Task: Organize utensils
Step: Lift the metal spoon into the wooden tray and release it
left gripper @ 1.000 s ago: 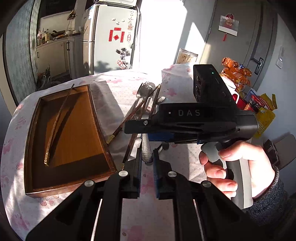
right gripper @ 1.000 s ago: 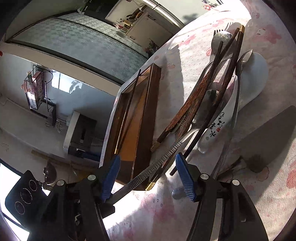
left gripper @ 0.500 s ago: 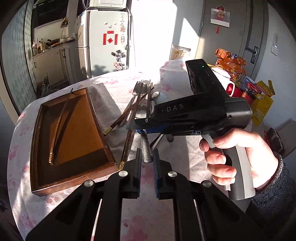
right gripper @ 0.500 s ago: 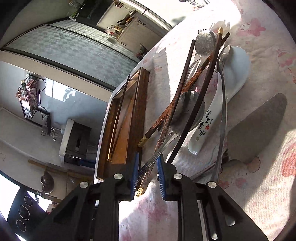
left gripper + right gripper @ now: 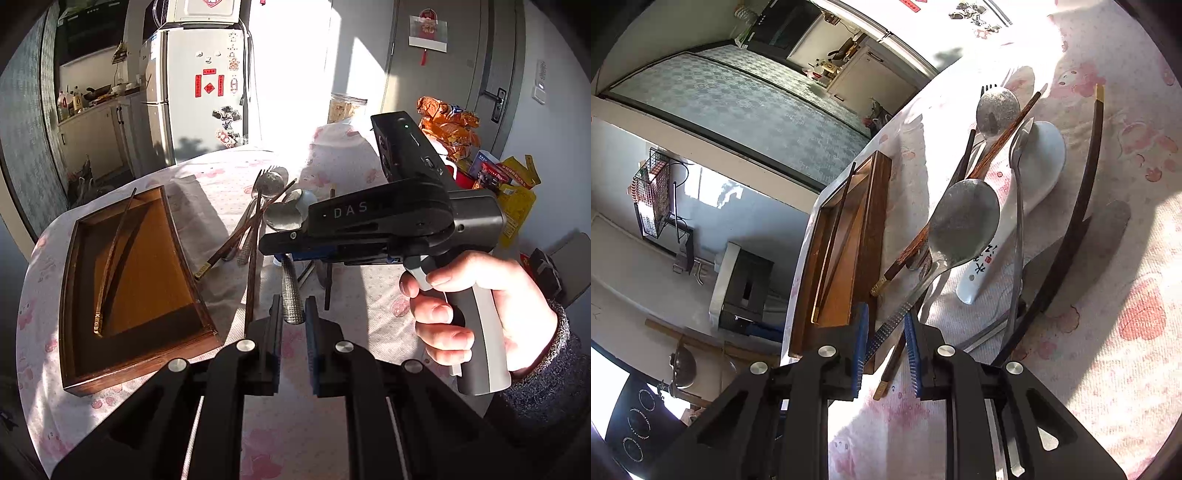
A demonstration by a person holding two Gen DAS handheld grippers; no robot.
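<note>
Two grippers work over a pink-flowered tablecloth (image 5: 155,413). The right gripper (image 5: 885,349) has just closed its blue pads on the textured handle of a metal spoon (image 5: 962,221); the spoon's bowl is lifted above the heap of utensils. From the left wrist view the same spoon's handle (image 5: 291,295) hangs down just in front of the left gripper (image 5: 292,334), whose jaws stand nearly closed with a narrow gap; whether they touch the handle I cannot tell. A hand (image 5: 476,306) squeezes the right gripper's grip. Left of the heap sits a wooden tray (image 5: 85,354) with one chopstick (image 5: 110,254) lying in it. On the cloth remain more chopsticks (image 5: 1001,129), a white ceramic spoon (image 5: 1034,173), another metal spoon (image 5: 997,110) and a fork (image 5: 264,175).
</note>
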